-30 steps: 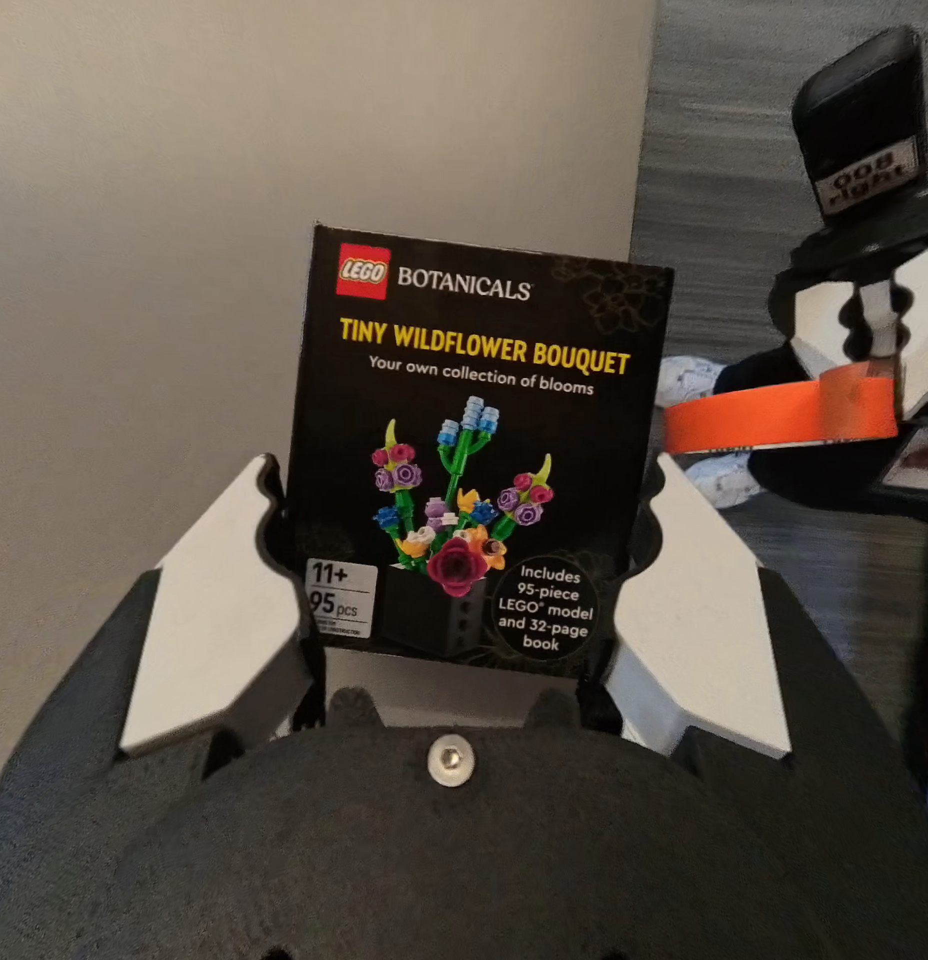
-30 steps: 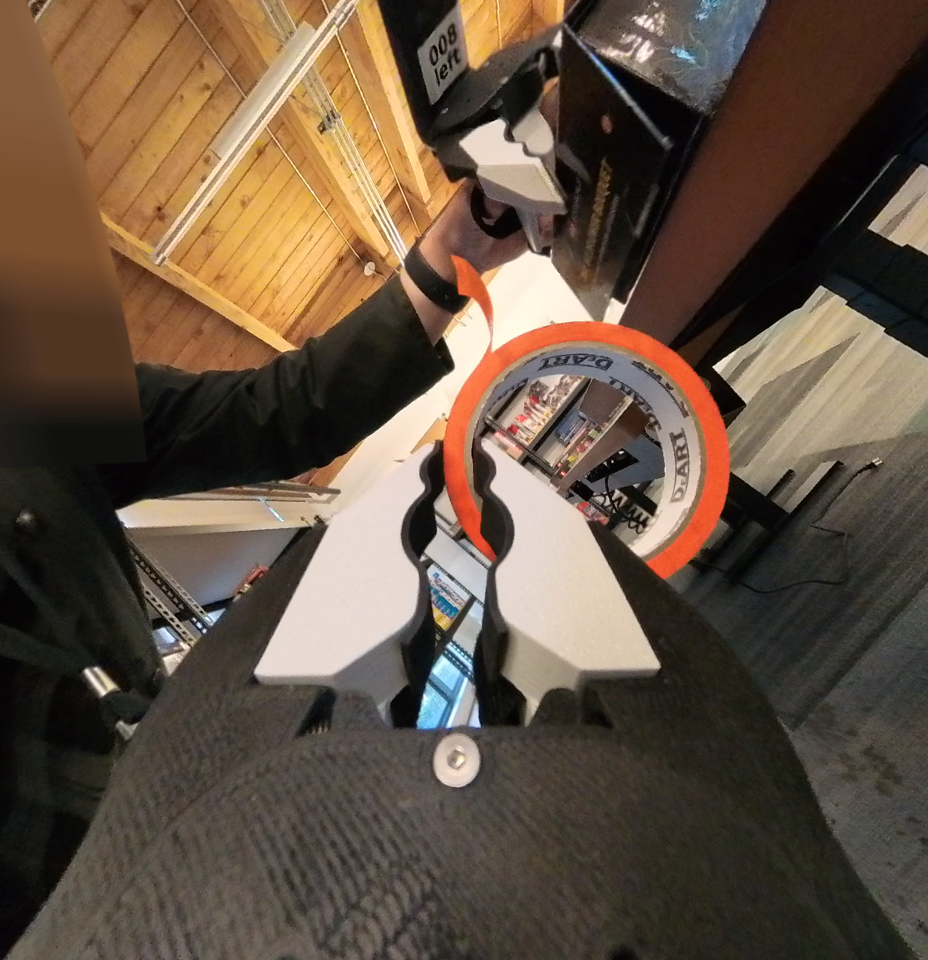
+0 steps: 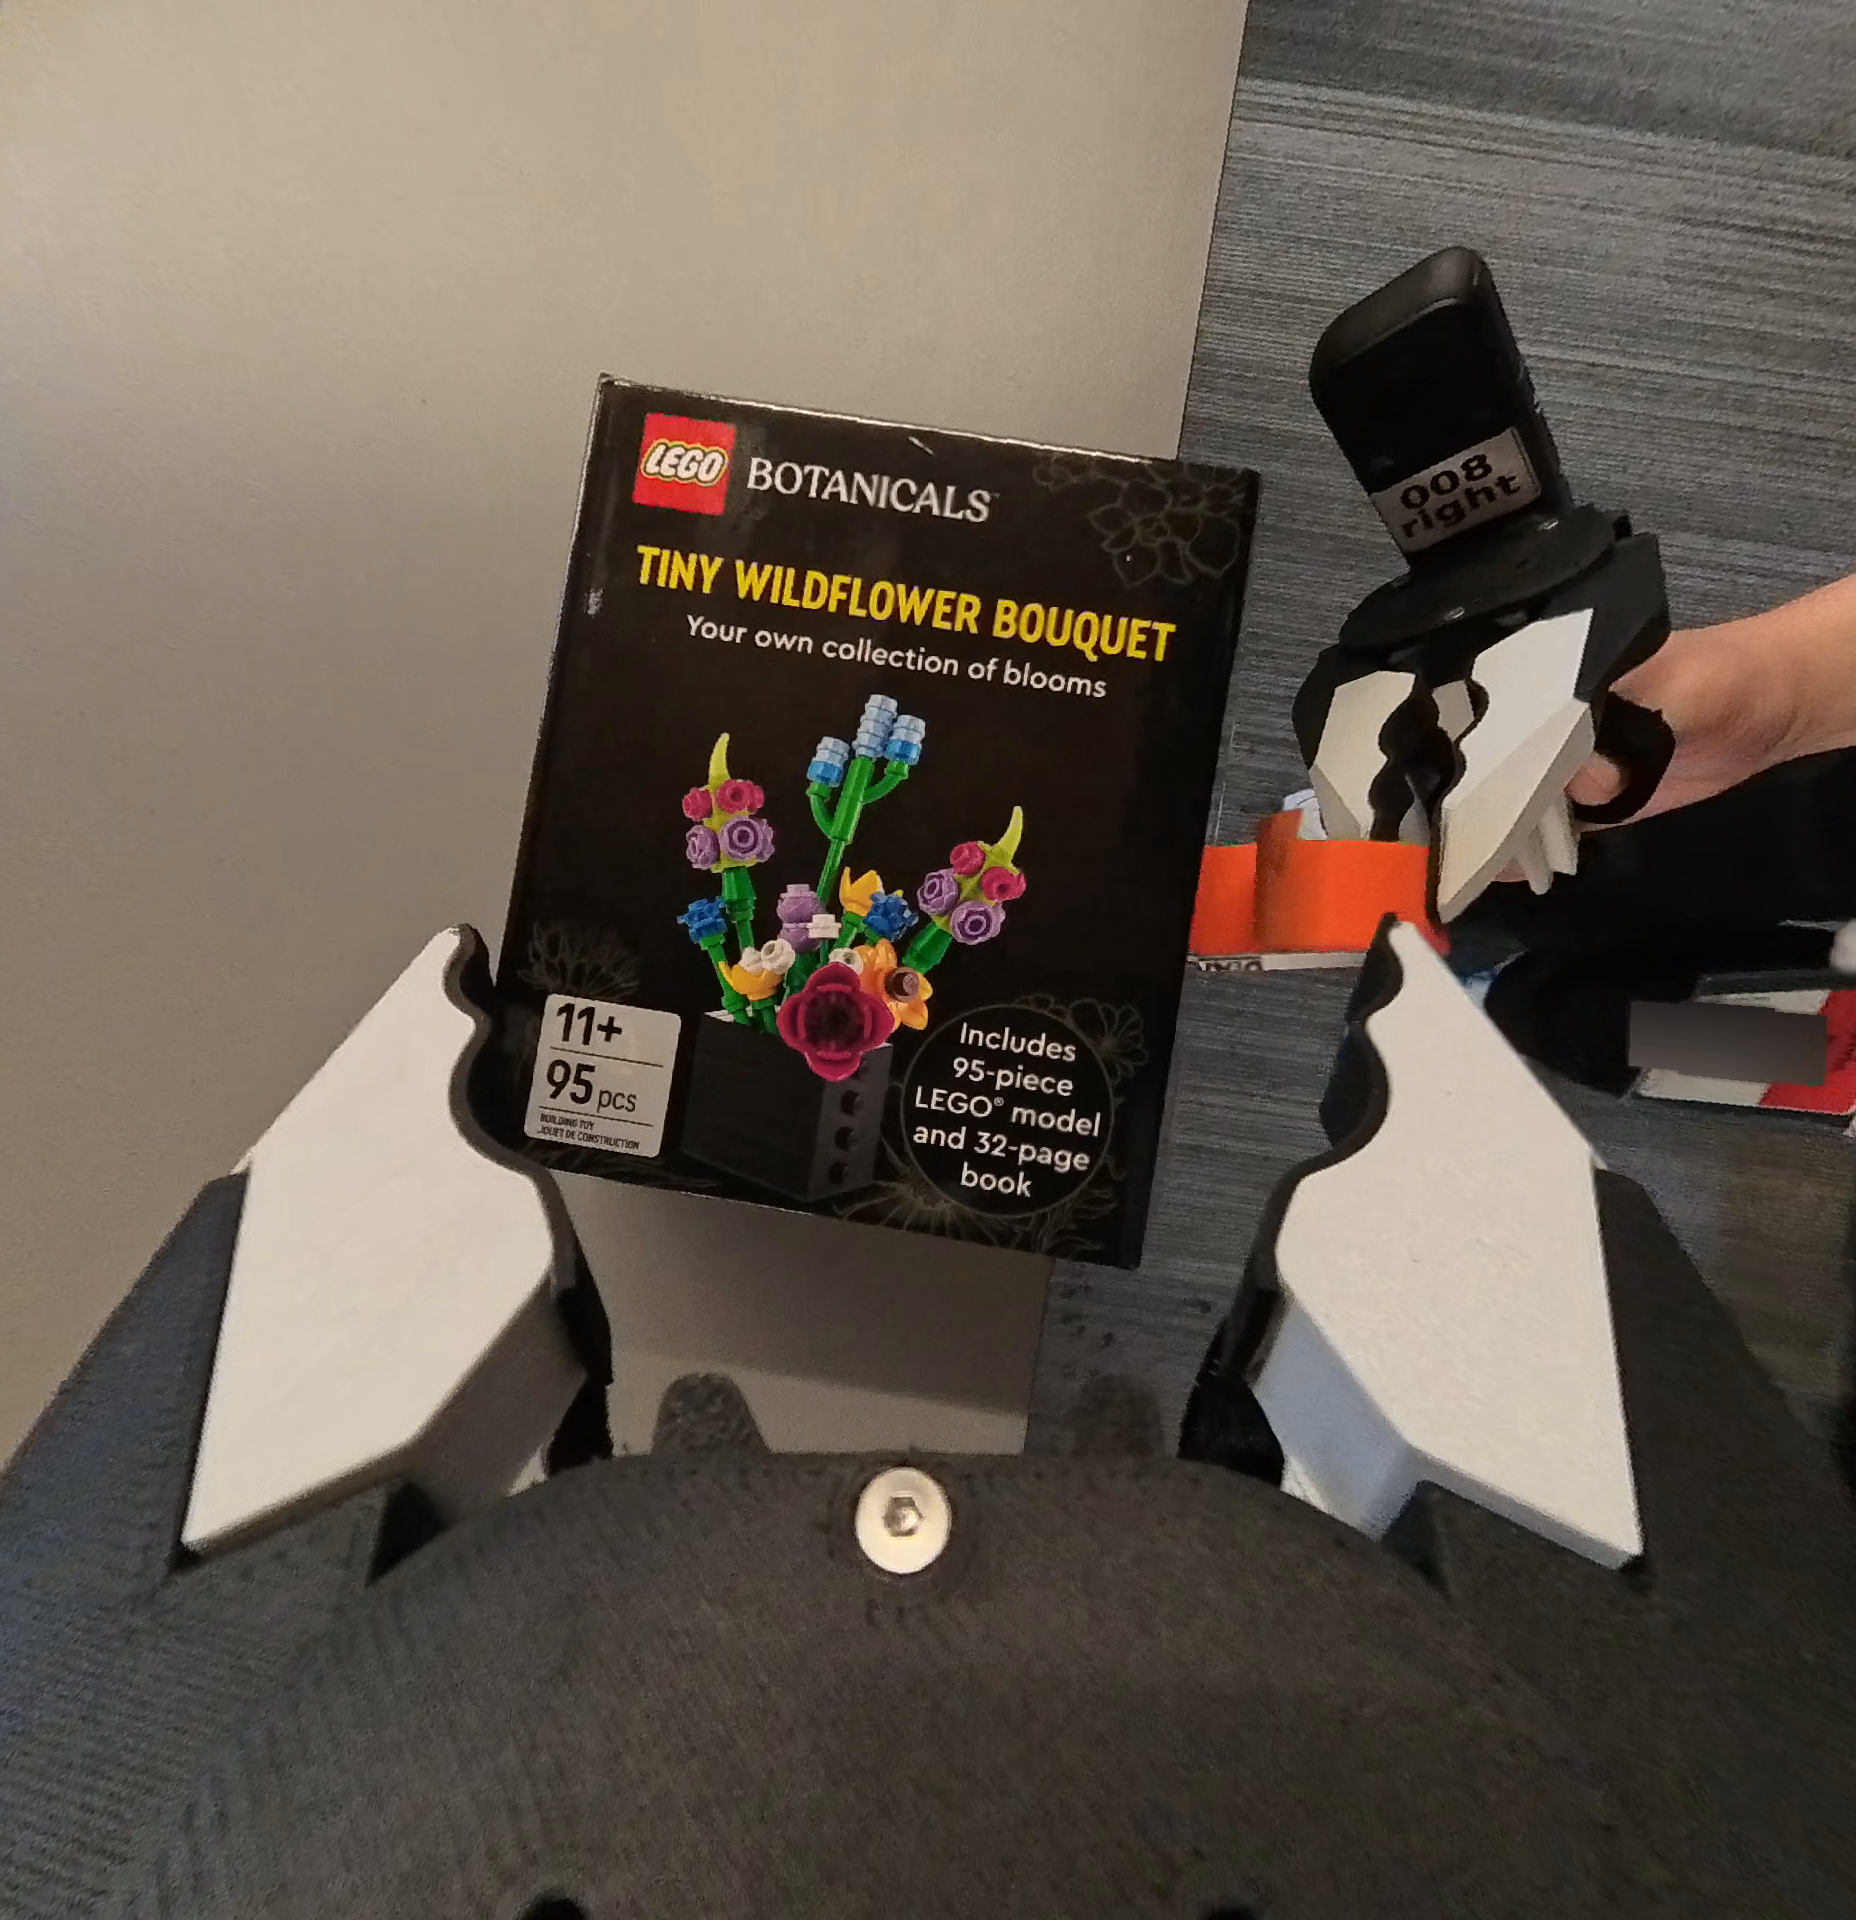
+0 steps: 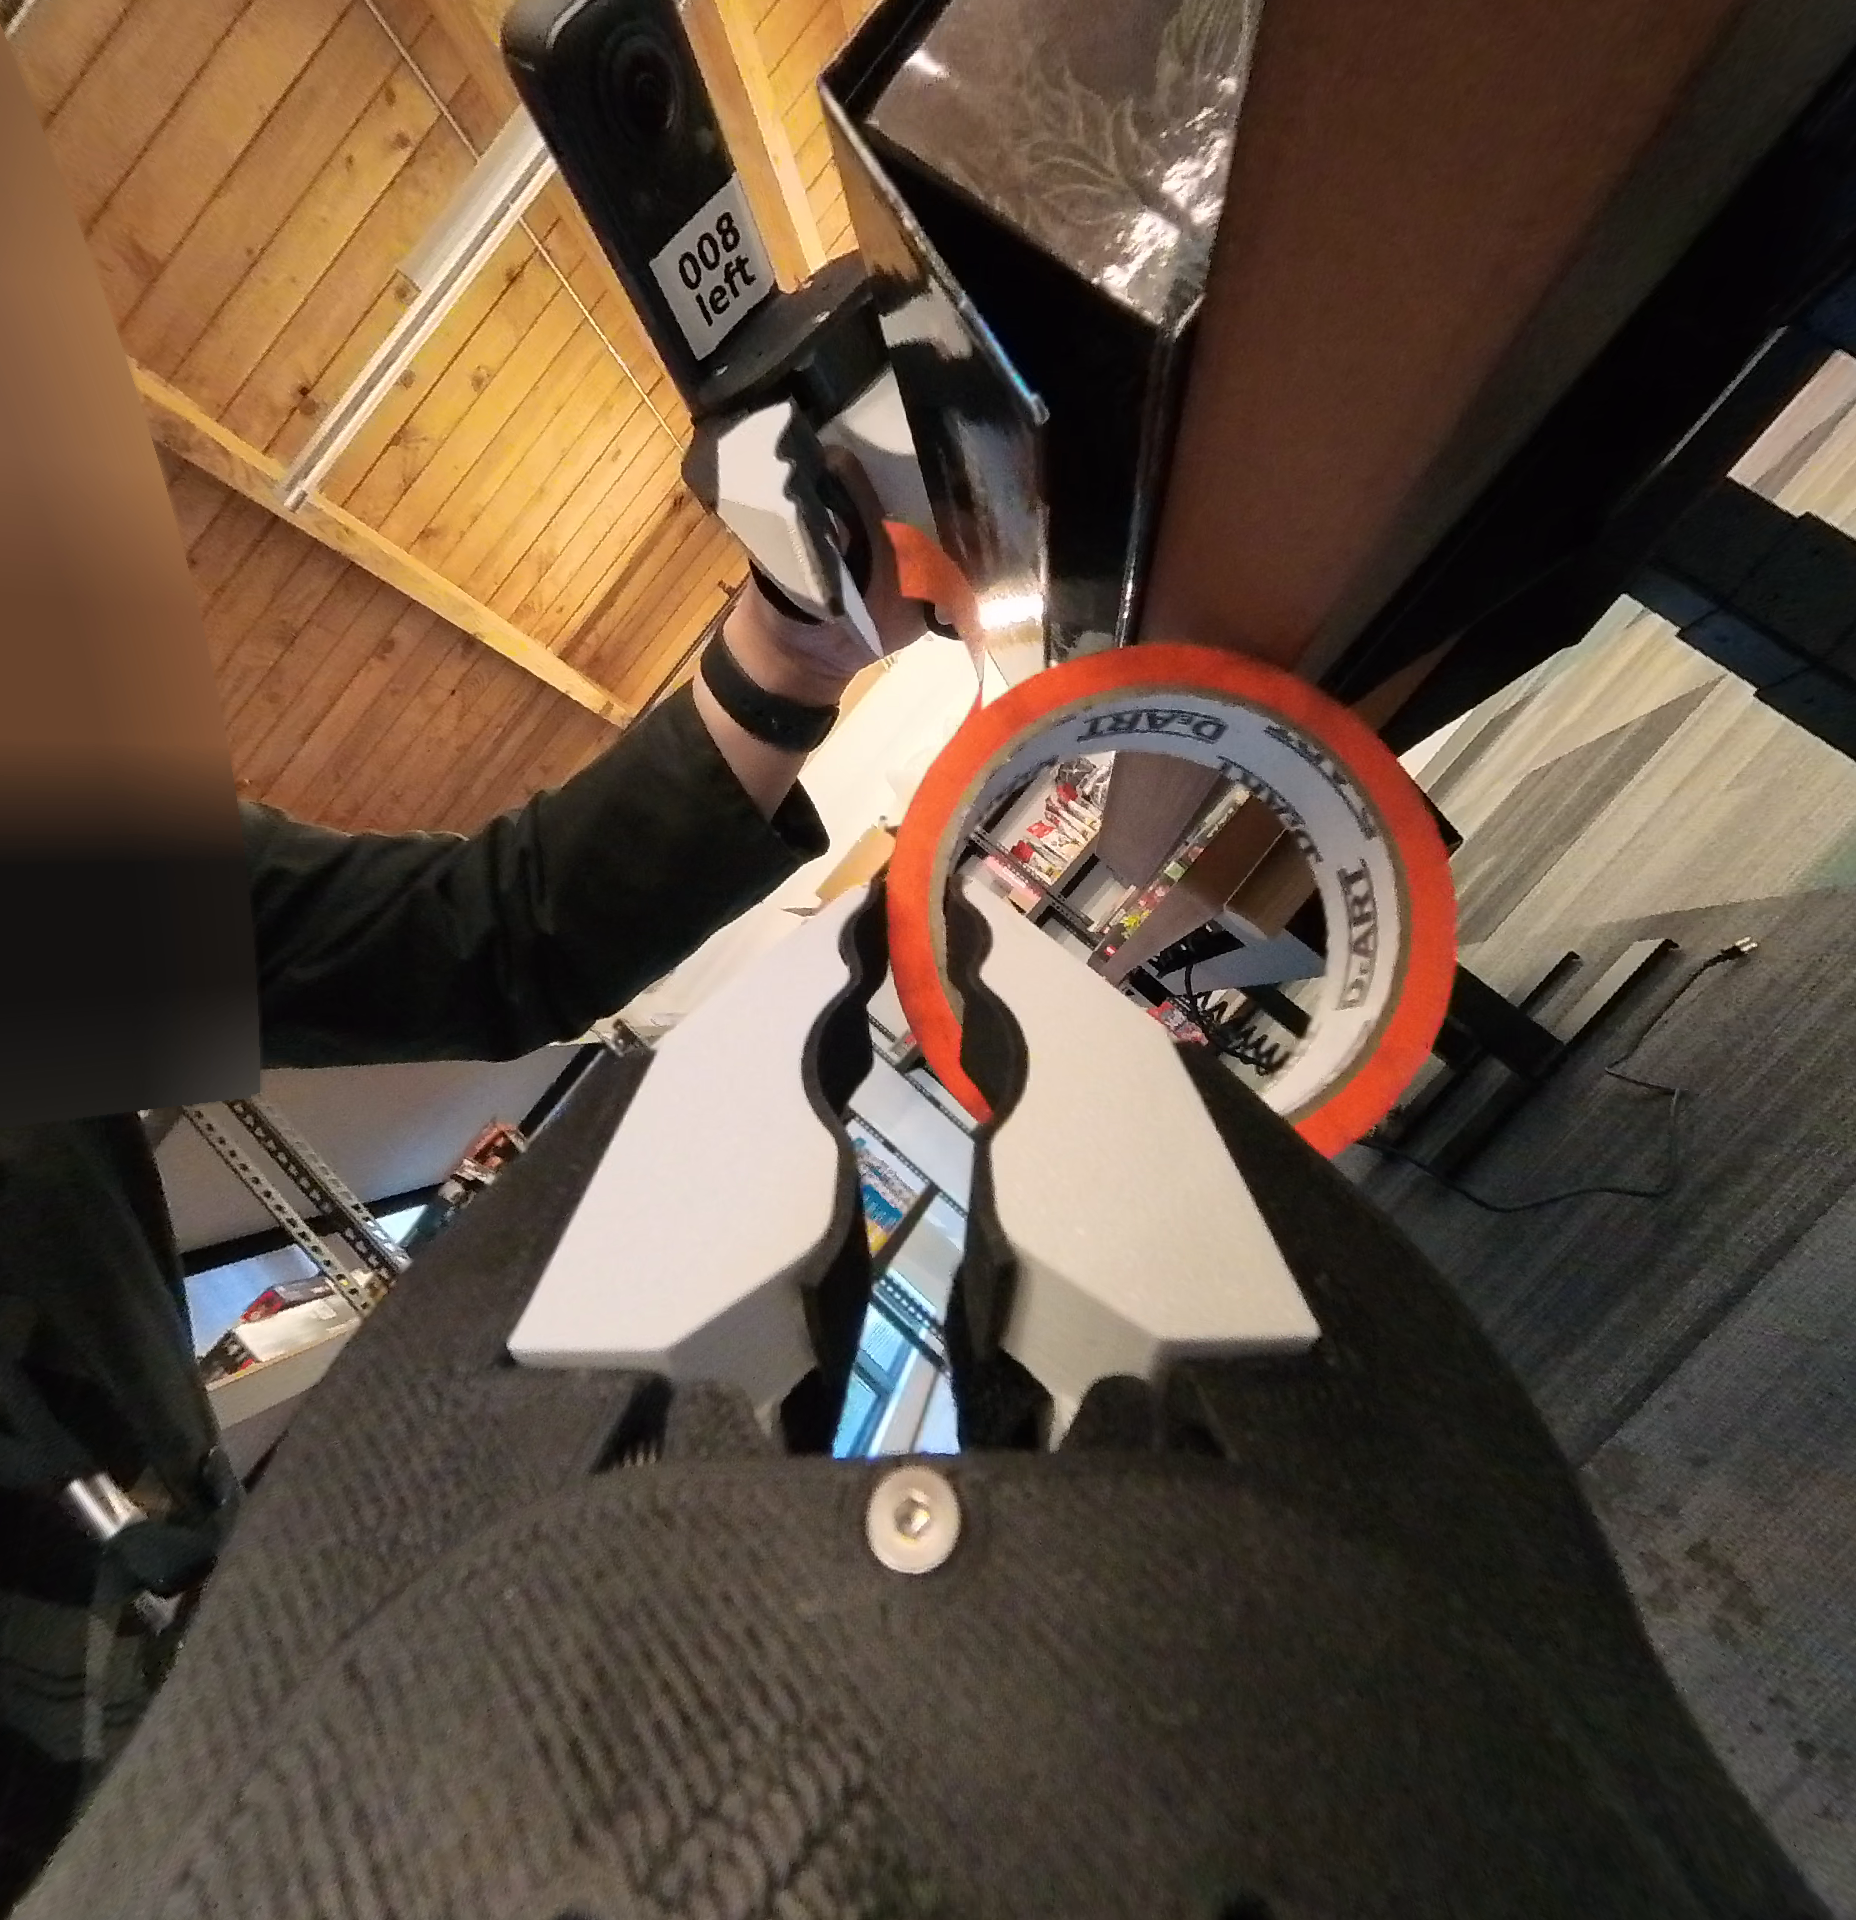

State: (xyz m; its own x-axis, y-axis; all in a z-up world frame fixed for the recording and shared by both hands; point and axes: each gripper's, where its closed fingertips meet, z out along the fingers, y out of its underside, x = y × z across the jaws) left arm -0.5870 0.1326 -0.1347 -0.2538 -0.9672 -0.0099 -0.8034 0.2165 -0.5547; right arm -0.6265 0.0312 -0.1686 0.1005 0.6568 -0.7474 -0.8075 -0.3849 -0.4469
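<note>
The black box (image 3: 882, 821) carries printed text: a red logo square, a white brand line, a yellow title, a white age-and-count panel and a round caption. The white core of the orange tape roll (image 4: 1173, 904) bears repeated black lettering. White stickers with black print sit on two camera housings: sticker (image 3: 1454, 494) in the left wrist view, sticker (image 4: 711, 272) in the right wrist view.

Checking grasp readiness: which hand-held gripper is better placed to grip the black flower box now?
Left, probably. The left hand-held gripper is open, with the black flower box between its fingers. The right hand-held gripper is shut on the orange tape roll, off to the box's side.
</note>
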